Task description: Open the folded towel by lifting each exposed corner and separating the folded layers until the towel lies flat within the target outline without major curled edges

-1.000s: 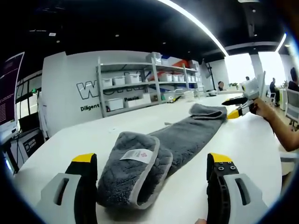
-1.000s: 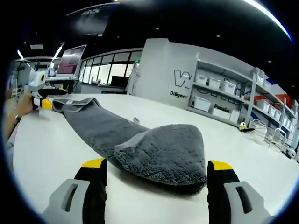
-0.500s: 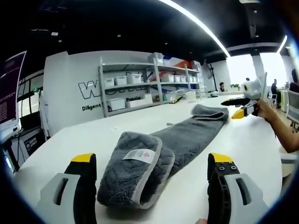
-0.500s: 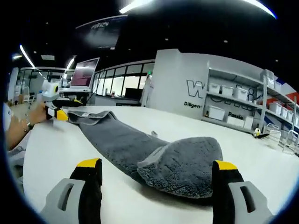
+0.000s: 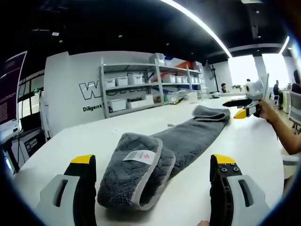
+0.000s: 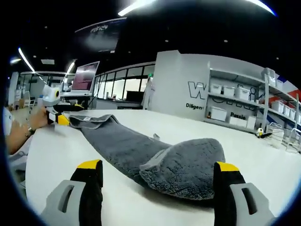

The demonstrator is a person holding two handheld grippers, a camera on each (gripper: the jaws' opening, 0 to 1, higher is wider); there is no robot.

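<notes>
Since 1 second ago, your right tongs (image 6: 155, 172) are sitting further back from the folded end, which was overlapping their gap. The grey towel (image 5: 181, 139) is lying as a long strip on the white surface (image 5: 254, 150), both ends folded over. Your left tongs (image 5: 153, 165) are gaping wide, empty, flanking the labelled fold. Your right tongs are likewise spreading wide, holding nothing.
</notes>
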